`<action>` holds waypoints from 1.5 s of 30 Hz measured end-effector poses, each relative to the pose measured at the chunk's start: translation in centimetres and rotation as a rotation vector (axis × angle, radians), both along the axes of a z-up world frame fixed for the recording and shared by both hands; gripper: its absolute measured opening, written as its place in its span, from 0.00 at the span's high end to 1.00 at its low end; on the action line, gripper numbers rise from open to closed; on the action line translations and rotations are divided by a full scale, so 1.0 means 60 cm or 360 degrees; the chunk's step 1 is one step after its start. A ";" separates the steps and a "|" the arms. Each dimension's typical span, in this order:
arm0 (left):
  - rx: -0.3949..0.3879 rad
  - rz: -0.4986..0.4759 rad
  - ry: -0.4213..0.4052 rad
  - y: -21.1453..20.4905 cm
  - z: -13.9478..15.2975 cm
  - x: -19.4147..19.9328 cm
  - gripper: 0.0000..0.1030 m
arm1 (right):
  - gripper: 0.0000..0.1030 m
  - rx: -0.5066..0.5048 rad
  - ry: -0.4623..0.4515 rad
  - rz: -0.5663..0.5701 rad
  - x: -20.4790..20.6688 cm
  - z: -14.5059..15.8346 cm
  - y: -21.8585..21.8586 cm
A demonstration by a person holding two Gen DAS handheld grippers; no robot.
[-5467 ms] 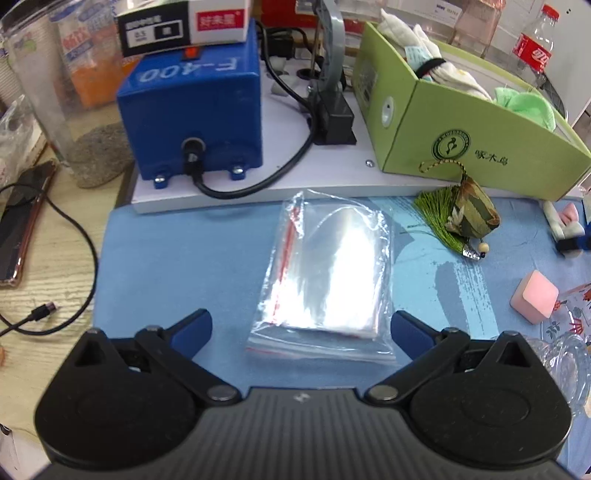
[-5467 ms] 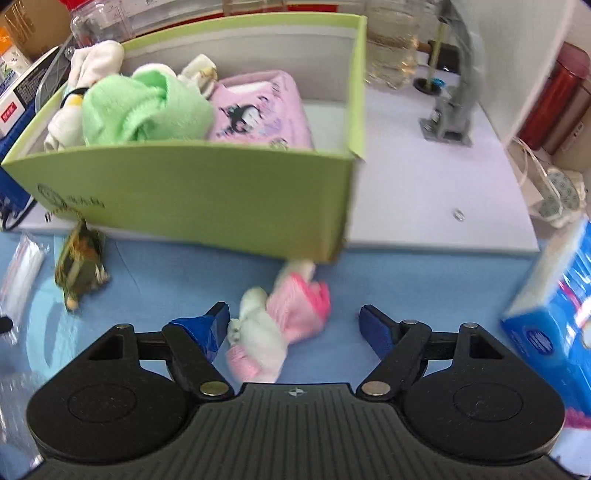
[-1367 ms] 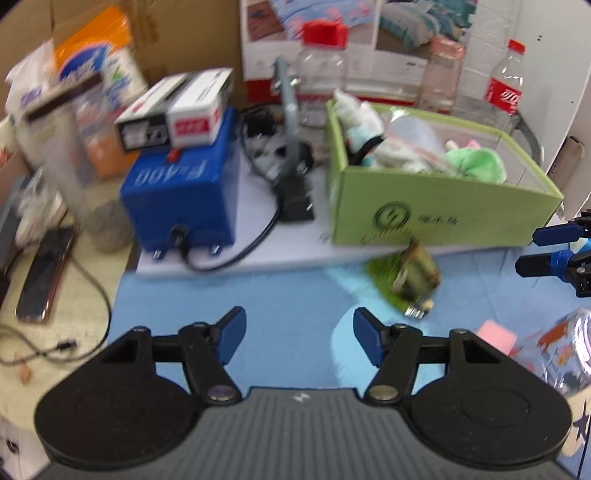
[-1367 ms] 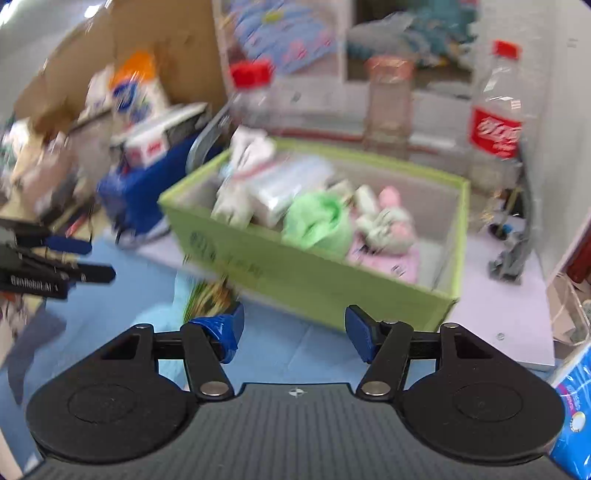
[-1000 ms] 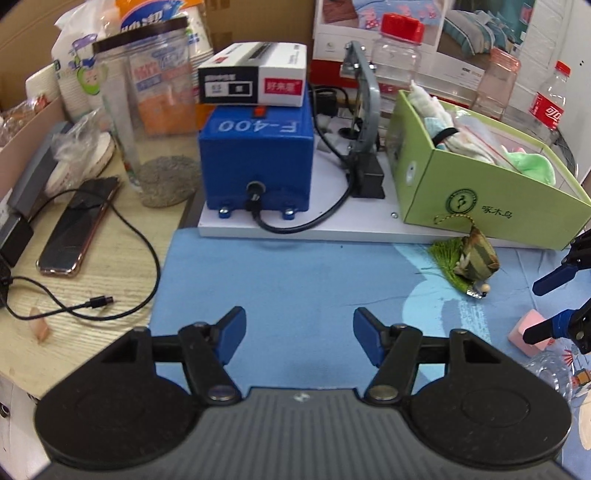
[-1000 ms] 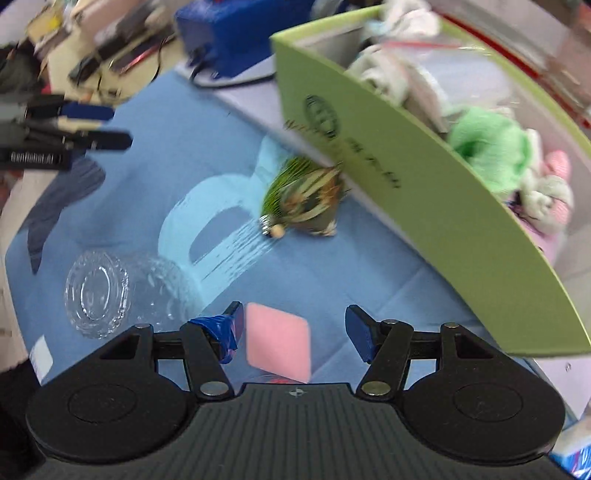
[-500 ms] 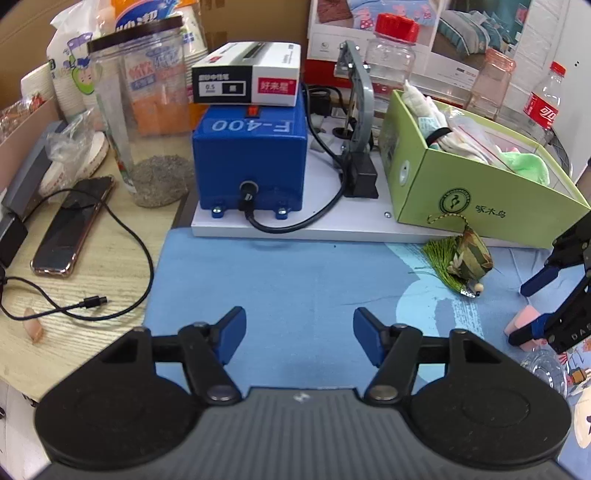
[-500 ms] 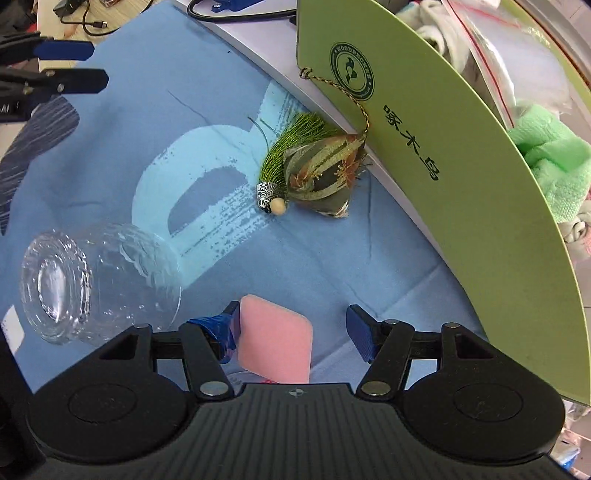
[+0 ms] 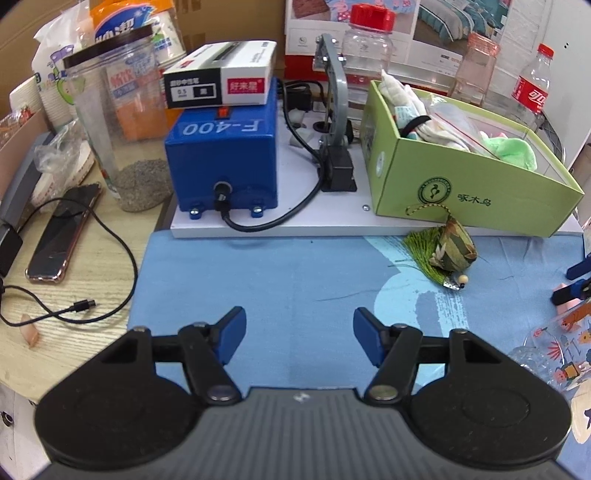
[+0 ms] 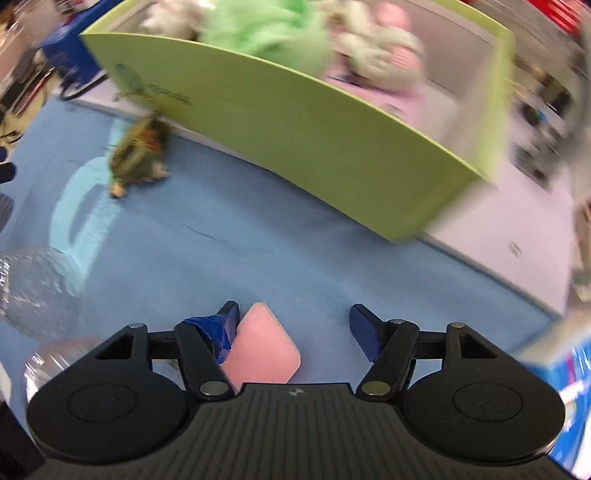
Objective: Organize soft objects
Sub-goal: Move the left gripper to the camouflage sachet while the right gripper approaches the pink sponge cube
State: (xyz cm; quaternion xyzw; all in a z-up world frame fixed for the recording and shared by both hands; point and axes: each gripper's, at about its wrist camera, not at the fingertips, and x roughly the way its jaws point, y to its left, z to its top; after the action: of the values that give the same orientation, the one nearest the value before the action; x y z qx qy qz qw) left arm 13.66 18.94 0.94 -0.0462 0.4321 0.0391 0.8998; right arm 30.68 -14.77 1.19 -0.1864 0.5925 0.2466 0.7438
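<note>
The right gripper (image 10: 291,328) hangs low over the blue mat (image 10: 258,251) with its jaws spread wide, and the pink sponge (image 10: 264,356) lies flat on the mat between them, touching or almost touching the left, tape-wrapped finger and well clear of the other; nothing is clamped. Just left of that gripper a clear glass (image 10: 33,291) lies on its side. Farther along the mat the green tasselled sachet (image 10: 138,151) rests against the foot of the green cardboard box (image 10: 295,122), its cord running up the box's front wall. Inside the box, blurred in this view, sit a light green cloth (image 10: 262,29) and pale pink and white soft items. The left gripper (image 9: 298,334) hovers over a bare stretch of the mat (image 9: 295,280), its jaws likewise apart and empty. Beyond it, the sachet (image 9: 448,251) lies by the box (image 9: 476,188), which stands on a white board (image 9: 295,225) next to a blue F-400 machine (image 9: 221,162). A phone (image 9: 62,232) and a cable (image 9: 85,306) lie on the wooden table at the left.
</note>
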 end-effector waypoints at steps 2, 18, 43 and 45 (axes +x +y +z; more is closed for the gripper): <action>0.0008 -0.0011 0.0005 -0.010 0.001 0.002 0.36 | 0.48 0.0020 -0.0057 -0.0082 -0.014 0.001 -0.043; -0.0179 -0.0182 0.0179 -0.116 0.003 0.119 0.35 | 0.46 0.1270 -0.1034 -0.1140 -0.221 -0.038 -0.195; -0.0133 0.0127 0.0329 -0.029 -0.062 0.118 0.31 | 0.43 0.1554 -0.1019 -0.1196 -0.243 -0.055 -0.230; -0.0153 0.0107 0.0304 -0.005 -0.064 0.089 0.32 | 0.43 0.1540 -0.1019 -0.1193 -0.244 -0.053 -0.229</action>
State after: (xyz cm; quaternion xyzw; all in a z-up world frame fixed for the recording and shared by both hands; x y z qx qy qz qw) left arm 18.99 18.66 -2.87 -0.0999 0.5155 0.0528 0.8494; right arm 16.05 -28.50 -1.96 0.3202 0.1915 0.1425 0.9168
